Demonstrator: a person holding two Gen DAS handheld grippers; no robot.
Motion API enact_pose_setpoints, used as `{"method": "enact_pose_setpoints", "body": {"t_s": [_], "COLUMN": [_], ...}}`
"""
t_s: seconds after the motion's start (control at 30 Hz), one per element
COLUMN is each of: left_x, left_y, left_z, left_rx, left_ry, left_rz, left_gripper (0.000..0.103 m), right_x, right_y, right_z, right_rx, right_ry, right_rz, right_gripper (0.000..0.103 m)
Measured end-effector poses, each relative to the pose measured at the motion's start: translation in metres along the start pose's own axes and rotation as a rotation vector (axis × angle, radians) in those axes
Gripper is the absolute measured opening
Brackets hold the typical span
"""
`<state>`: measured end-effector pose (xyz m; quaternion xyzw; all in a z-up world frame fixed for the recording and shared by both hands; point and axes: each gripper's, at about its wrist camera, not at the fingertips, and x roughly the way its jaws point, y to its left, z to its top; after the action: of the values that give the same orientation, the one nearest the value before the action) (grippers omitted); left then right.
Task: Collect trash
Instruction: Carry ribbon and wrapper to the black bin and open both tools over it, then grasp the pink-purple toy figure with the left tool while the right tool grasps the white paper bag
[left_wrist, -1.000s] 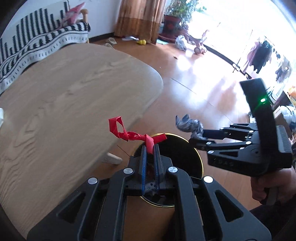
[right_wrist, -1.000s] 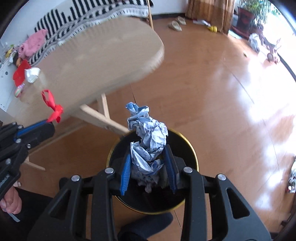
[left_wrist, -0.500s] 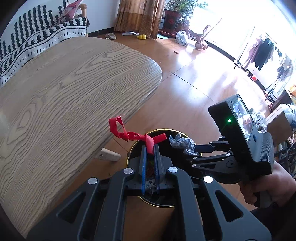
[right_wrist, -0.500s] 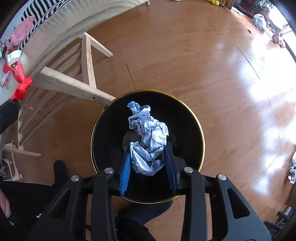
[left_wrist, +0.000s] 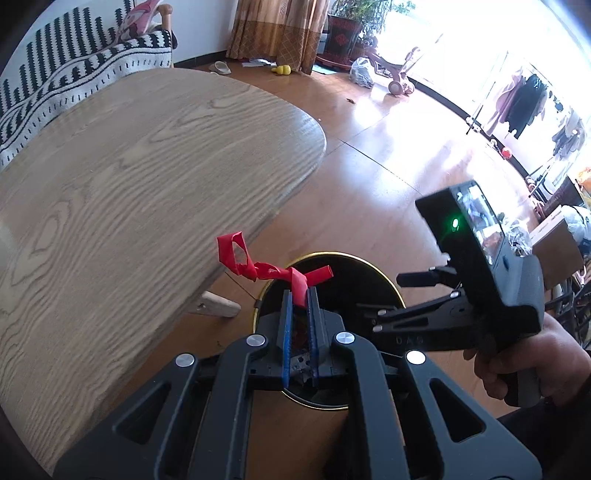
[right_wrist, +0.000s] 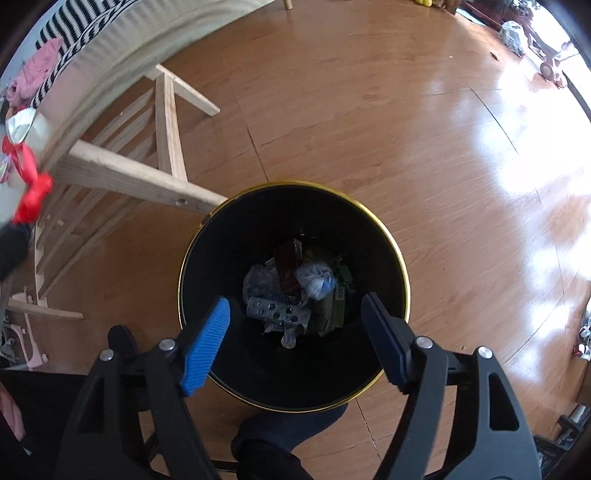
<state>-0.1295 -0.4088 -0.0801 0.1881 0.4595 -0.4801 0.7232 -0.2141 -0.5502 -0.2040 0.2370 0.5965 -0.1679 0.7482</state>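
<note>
My left gripper (left_wrist: 299, 295) is shut on a red twisted wrapper (left_wrist: 266, 266) and holds it above the near rim of a black bin with a gold rim (left_wrist: 332, 255). My right gripper (right_wrist: 297, 314) is open and empty, pointing straight down into the bin (right_wrist: 402, 280). The crumpled blue-white paper (right_wrist: 316, 280) lies inside among other trash. The red wrapper also shows at the left edge of the right wrist view (right_wrist: 31, 192). The right gripper shows in the left wrist view (left_wrist: 384, 299), over the bin.
A wooden oval table (left_wrist: 140, 184) stands left of the bin, its legs (right_wrist: 166, 125) close beside it. A striped sofa (left_wrist: 74, 85) is behind the table. A silver wrapper (right_wrist: 22, 123) lies on the table edge. My dark-socked foot (right_wrist: 280, 435) is by the bin.
My right gripper opened and dropped the crumpled blue-white paper into the bin. The left gripper kept hold of the red wrapper and stayed over the bin's near rim.
</note>
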Motion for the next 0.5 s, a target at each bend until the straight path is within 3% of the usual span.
{"method": "enact_pose_setpoints", "body": {"t_s": [0.17, 0.27, 0.5], "left_x": [0.022, 0.036, 0.045], "left_y": [-0.008, -0.018, -0.028], "left_z": [-0.006, -0.013, -0.01], "left_rx": [-0.025, -0.012, 0.002], "left_ry": [0.083, 0.126, 0.133], "left_rz": [-0.098, -0.12, -0.157], "left_gripper": [0.007, 0.007, 0.007], "right_x": [-0.006, -0.008, -0.017], "right_y": [-0.016, -0.022, -0.03], "right_z": [0.003, 0.004, 0.004], "right_rx": [0.055, 0.08, 0.105], "right_ry": [-0.025, -0.033, -0.062], "right_rz": [-0.017, -0.016, -0.021], "right_gripper": [0.078, 0.078, 0.079]}}
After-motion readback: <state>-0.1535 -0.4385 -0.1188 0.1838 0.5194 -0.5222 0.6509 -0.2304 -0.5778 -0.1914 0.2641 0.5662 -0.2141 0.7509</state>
